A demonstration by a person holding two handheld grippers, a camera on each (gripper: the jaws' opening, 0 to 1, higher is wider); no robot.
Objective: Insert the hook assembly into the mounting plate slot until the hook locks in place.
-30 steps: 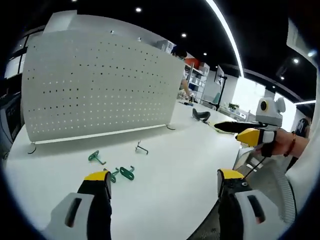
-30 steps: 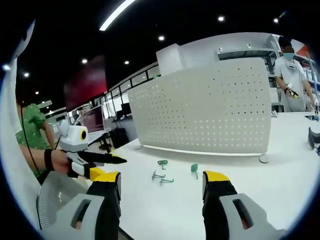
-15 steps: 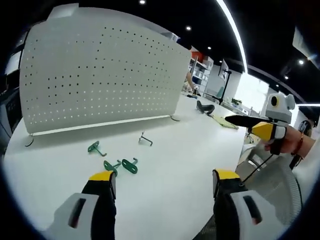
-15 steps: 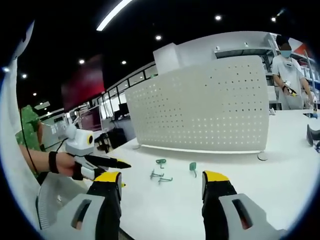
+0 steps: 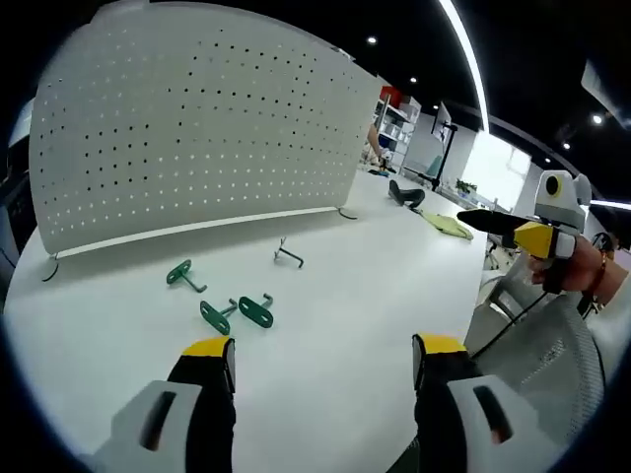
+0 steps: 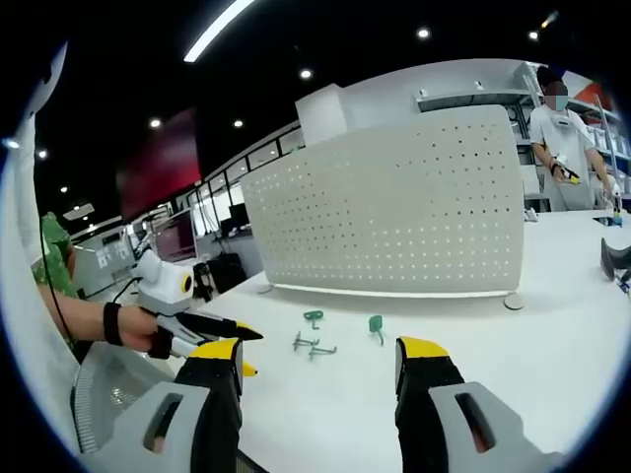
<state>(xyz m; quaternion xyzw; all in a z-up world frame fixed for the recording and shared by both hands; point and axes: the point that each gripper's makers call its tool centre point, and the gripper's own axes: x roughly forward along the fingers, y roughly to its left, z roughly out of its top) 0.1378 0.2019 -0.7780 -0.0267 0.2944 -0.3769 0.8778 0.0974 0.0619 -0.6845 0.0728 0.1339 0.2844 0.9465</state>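
Note:
A white perforated mounting plate [image 5: 197, 128] stands upright on the white table [image 5: 335, 296]. In front of it lie three green hooks [image 5: 180, 274] [image 5: 215, 315] [image 5: 255, 311] and a bare metal hook [image 5: 288, 255]. My left gripper [image 5: 325, 347] hovers open near the table's front edge, just short of the hooks, nothing between its jaws. In the right gripper view the plate [image 6: 394, 217], two green hooks [image 6: 314, 316] [image 6: 376, 323] and a metal hook [image 6: 311, 345] lie ahead of my open, empty right gripper [image 6: 320, 350]. The left gripper [image 6: 202, 325] shows at its left.
The right gripper [image 5: 523, 232] hangs beyond the table's right edge over a grey mesh chair [image 5: 552, 355]. A black object [image 5: 404, 194] and a yellow cloth [image 5: 449, 225] lie at the table's far right. A person [image 6: 562, 128] stands behind the plate.
The left gripper's view has pushed forward and tipped down over the table, so plate and hooks look nearer. The hooks lie still. Both grippers stay open.

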